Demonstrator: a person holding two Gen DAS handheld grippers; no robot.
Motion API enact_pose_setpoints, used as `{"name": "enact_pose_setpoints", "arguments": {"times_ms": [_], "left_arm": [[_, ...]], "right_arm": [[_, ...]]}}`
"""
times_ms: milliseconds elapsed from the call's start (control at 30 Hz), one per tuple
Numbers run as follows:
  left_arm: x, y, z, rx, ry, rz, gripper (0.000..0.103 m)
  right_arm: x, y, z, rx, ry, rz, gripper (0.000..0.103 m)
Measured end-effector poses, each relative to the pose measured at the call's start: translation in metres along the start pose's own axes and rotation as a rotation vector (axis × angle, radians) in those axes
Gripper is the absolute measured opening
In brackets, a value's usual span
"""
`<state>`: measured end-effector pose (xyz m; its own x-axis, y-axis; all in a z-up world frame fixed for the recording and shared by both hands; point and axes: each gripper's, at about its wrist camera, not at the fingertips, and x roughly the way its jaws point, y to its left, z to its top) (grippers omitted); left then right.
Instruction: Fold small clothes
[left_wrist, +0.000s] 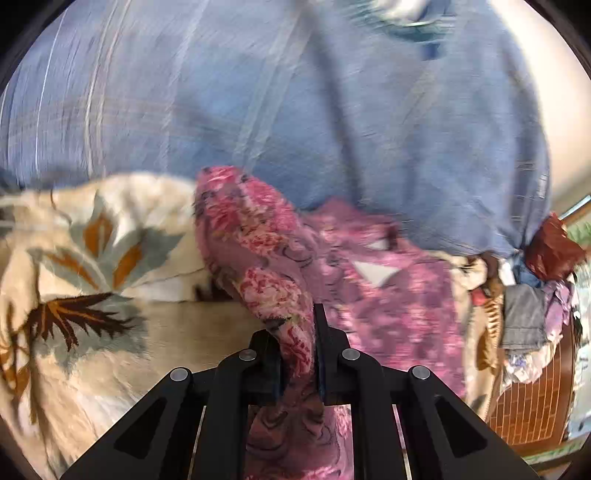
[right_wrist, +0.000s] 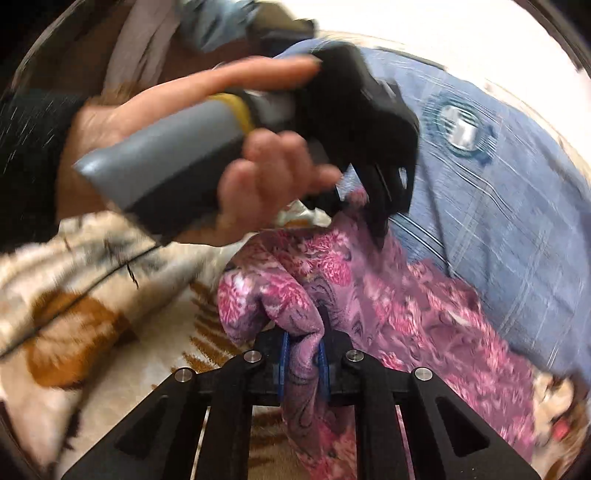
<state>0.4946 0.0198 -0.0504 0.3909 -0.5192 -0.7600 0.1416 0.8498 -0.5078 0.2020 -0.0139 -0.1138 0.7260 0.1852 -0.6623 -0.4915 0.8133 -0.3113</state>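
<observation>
Pink floral cloth (left_wrist: 295, 266) blurred, bunched in both tongs

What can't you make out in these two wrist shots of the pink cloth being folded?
- Pink floral cloth: its full shape; in both wrist views it runs under the grippers and off the bottom edge.
- Pile of clothes: left wrist view, small, blurred, squeezed at the right rim.
- Left gripper: in the right wrist view, motion blur and the hand hide where its fingers meet the cloth.
- Emblem on the blue cloth: smeared by blur.
</observation>
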Motion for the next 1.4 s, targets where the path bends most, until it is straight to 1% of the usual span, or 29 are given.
{"name": "enact_pose_setpoints", "arguments": {"times_ms": [67,133,200,333,433,467,600,667,733,833,867,933,967,1000,1033,1067,1100,1133,1167,1200,1267,1300,1333,1400], "left_arm": [[-0.007,-0.027,-0.004,0.036,-0.016,0.001,0.011],[-0.007,-0.062,-0.009,0.08,-0.023,0.002,0.011],[-0.006,-0.094,-0.016,0.122,-0.022,0.009,0.011],[0.013,-0.143,-0.014,0.17,0.003,0.017,0.011],[0.046,-0.176,-0.009,0.181,0.036,0.035,0.011],[0.059,-0.184,-0.008,0.181,0.048,0.042,0.011],[0.113,-0.206,-0.002,0.174,0.114,0.08,0.011],[0.149,-0.218,0.0,0.178,0.148,0.115,0.011],[0.183,-0.228,0.001,0.19,0.178,0.176,0.013],[0.226,-0.235,-0.001,0.182,0.226,0.248,0.018],[0.235,-0.236,-0.002,0.177,0.239,0.259,0.021],[0.25,-0.24,-0.002,0.177,0.257,0.279,0.031],[0.252,-0.244,-0.002,0.183,0.256,0.285,0.035],[0.254,-0.25,-0.001,0.2,0.262,0.292,0.037],[0.253,-0.254,0.0,0.213,0.269,0.287,0.041],[0.25,-0.257,0.001,0.224,0.278,0.276,0.041],[0.242,-0.261,0.001,0.236,0.281,0.255,0.041],[0.231,-0.263,0.005,0.243,0.262,0.228,0.041],[0.223,-0.262,0.007,0.242,0.245,0.216,0.042],[0.209,-0.258,0.013,0.23,0.211,0.2,0.044],[0.193,-0.249,0.021,0.192,0.178,0.181,0.051],[0.188,-0.242,0.025,0.159,0.176,0.169,0.051],[0.186,-0.24,0.025,0.146,0.186,0.169,0.051],[0.192,-0.24,0.024,0.149,0.225,0.18,0.051]], "right_arm": [[-0.016,-0.018,-0.001,0.087,-0.015,0.02,0.013],[-0.03,-0.036,-0.005,0.162,-0.026,0.036,0.013],[-0.046,-0.065,-0.014,0.268,-0.042,0.06,0.013],[-0.067,-0.113,-0.037,0.419,-0.063,0.087,0.013],[-0.079,-0.152,-0.061,0.535,-0.071,0.116,0.013],[-0.078,-0.165,-0.068,0.564,-0.07,0.127,0.013],[-0.081,-0.205,-0.103,0.674,-0.068,0.133,0.013],[-0.079,-0.218,-0.118,0.714,-0.063,0.128,0.013],[-0.075,-0.23,-0.133,0.759,-0.038,0.139,0.017],[-0.063,-0.251,-0.157,0.869,0.014,0.191,0.018],[-0.059,-0.258,-0.165,0.911,0.035,0.209,0.022],[-0.053,-0.27,-0.178,0.979,0.073,0.228,0.039],[-0.052,-0.275,-0.184,1.007,0.082,0.235,0.04],[-0.052,-0.279,-0.187,1.021,0.08,0.253,0.041],[-0.052,-0.281,-0.187,1.026,0.081,0.265,0.044],[-0.054,-0.283,-0.187,1.021,0.081,0.262,0.047],[-0.055,-0.283,-0.186,1.013,0.08,0.262,0.052],[-0.057,-0.284,-0.185,1.004,0.078,0.262,0.057],[-0.06,-0.284,-0.183,0.999,0.072,0.257,0.059],[-0.062,-0.285,-0.183,0.999,0.064,0.254,0.064],[-0.067,-0.289,-0.182,1.015,0.039,0.252,0.072],[-0.068,-0.29,-0.182,1.024,0.03,0.255,0.074],[-0.068,-0.293,-0.183,1.034,0.02,0.257,0.075],[-0.065,-0.295,-0.183,1.053,0.009,0.264,0.075]]}}
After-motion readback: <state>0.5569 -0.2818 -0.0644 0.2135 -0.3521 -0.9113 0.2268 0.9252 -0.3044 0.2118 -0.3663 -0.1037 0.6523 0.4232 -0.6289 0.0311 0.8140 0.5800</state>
